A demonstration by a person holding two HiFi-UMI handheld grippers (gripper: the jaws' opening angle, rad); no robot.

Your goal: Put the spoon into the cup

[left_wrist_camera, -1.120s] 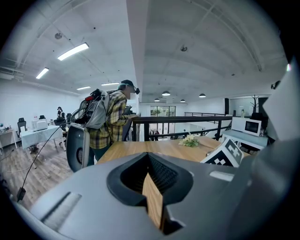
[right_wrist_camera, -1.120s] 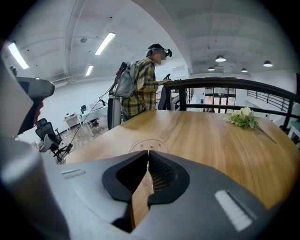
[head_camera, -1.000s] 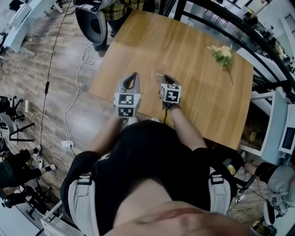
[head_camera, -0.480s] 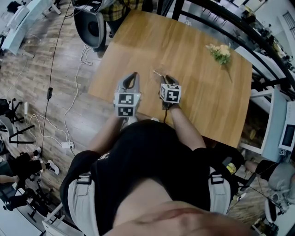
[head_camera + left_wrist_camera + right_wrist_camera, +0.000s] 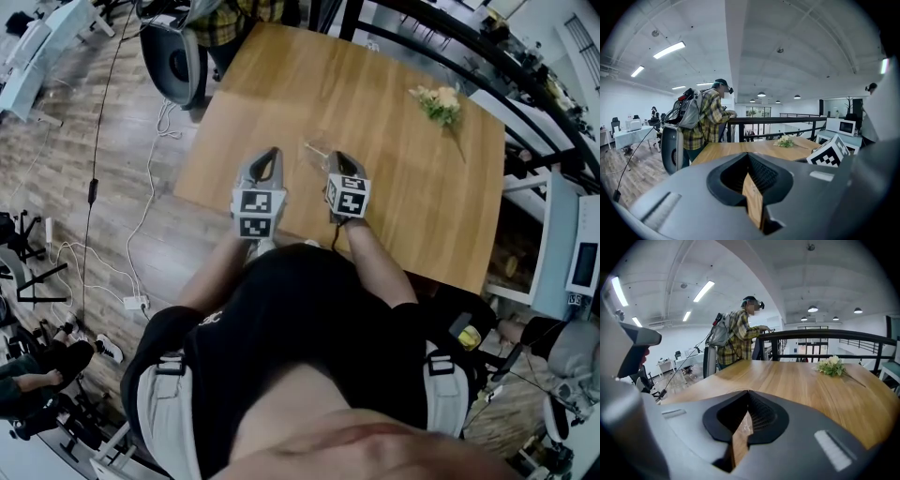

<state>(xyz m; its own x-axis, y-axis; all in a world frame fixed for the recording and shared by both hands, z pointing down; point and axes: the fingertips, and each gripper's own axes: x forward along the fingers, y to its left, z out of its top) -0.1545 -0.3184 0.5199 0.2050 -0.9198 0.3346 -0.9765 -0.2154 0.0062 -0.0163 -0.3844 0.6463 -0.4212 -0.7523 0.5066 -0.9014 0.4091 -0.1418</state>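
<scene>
A wooden table [image 5: 394, 122] fills the head view. A faint clear cup [image 5: 317, 147] stands on it near the front edge, just ahead of and between my two grippers; it is too small to tell whether the thin line at it is the spoon. My left gripper [image 5: 270, 154] hovers at the table's front edge, jaws together with nothing held [image 5: 751, 187]. My right gripper [image 5: 339, 159] is beside it, right of the cup, also shut and empty [image 5: 740, 437]. Only wood and a glassy glint show through its slit.
A small bunch of flowers [image 5: 437, 101] lies at the table's far right [image 5: 831, 365]. A person in a plaid shirt [image 5: 708, 123] stands by a grey chair [image 5: 176, 58] at the far left corner. A black railing [image 5: 441, 42] runs behind the table. Cables lie on the floor at left.
Both grippers stay side by side at the front edge, still shut. The head view has shifted slightly, so the table sits a little higher and further left in it.
</scene>
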